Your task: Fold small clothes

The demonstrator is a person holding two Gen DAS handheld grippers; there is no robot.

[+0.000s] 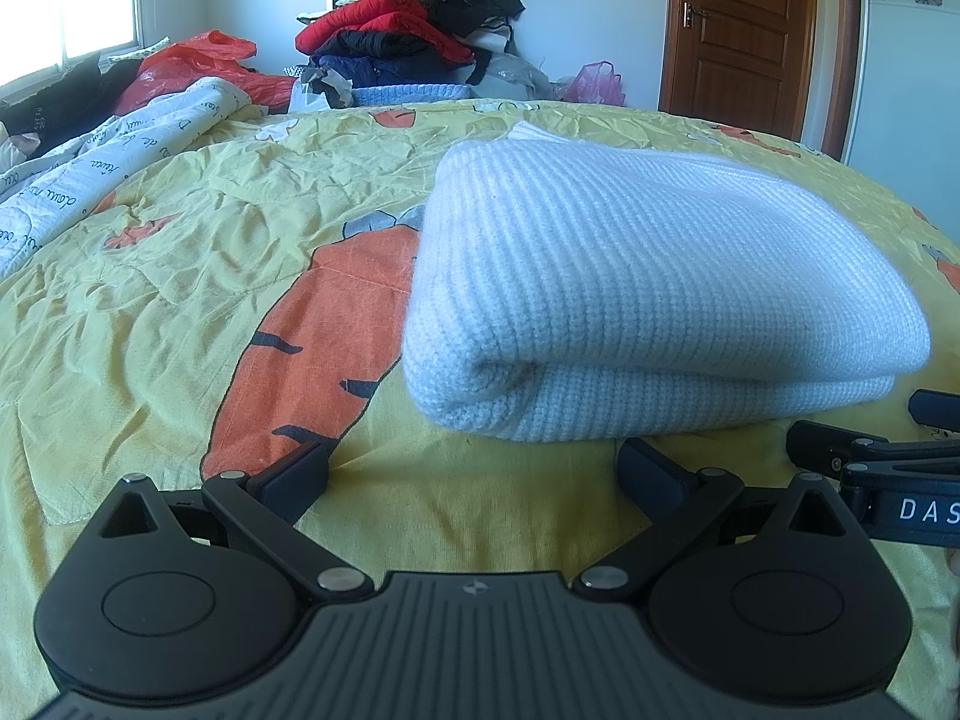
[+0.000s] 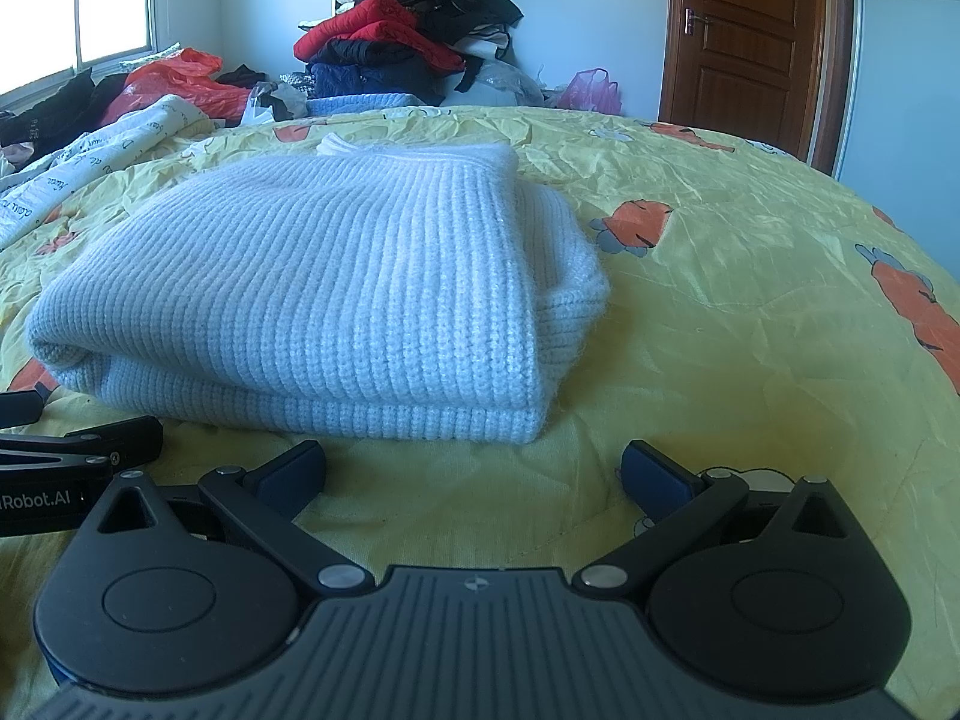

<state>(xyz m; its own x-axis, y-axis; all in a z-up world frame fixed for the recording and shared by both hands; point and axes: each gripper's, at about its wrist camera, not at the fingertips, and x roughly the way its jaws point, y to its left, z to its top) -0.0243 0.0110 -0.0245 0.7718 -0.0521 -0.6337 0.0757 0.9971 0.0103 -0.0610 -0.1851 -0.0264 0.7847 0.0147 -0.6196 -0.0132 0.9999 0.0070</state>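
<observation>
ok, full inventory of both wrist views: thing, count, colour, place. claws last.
folded knit sweater: 1, pale blue-white, on the bed in front of both claws, touched by neither
bedspread: 1, yellow with orange carrot print, covers the bed
quilt: 1, white with dark script, bunched at the bed's left edge
clothes pile: 1, red, black and navy, against the far wall
plastic bags: 2, red far left, pink by the door
door: 1, brown wood, far right, closed
window: 1, bright, far left
left claw: 1, black, open, empty
right claw: 1, black, open, empty
</observation>
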